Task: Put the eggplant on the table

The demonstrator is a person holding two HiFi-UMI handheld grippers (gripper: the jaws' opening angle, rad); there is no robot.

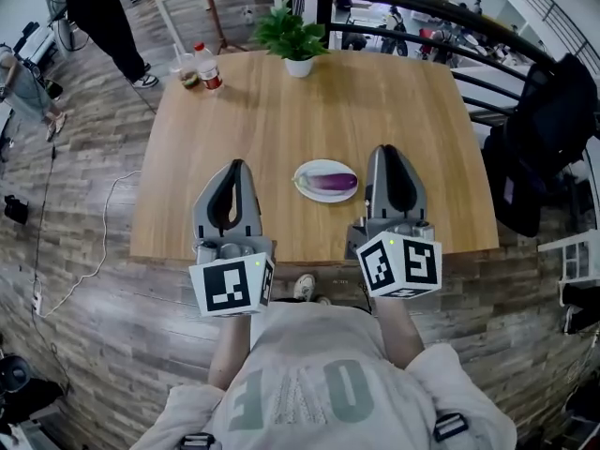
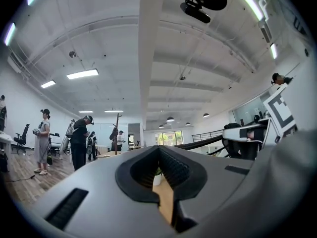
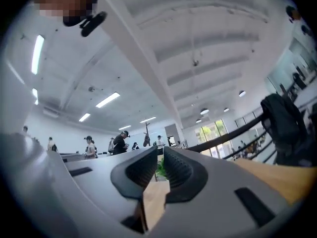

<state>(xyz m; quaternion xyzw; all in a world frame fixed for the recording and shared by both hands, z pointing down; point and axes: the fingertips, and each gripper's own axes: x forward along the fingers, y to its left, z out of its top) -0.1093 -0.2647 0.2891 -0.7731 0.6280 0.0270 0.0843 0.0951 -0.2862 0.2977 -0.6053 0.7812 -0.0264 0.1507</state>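
A purple eggplant [image 1: 330, 182] lies on a small white plate [image 1: 304, 170] near the front edge of the wooden table [image 1: 281, 111]. My left gripper [image 1: 238, 166] hovers over that edge to the plate's left, its jaws closed tip to tip with nothing in them [image 2: 158, 150]. To the right of the plate my right gripper [image 1: 386, 149] is level with the left one. Its jaws stand a narrow slit apart and hold nothing [image 3: 161, 152]. Both point level across the table, so neither gripper view shows the eggplant.
At the table's far edge stand a potted plant [image 1: 292, 37], a red-capped bottle [image 1: 207, 67] and a jar [image 1: 188, 75]. A dark curved railing [image 1: 422, 7] and a black coat [image 1: 553, 111] close off the right side. A person [image 1: 103, 17] stands at the far left.
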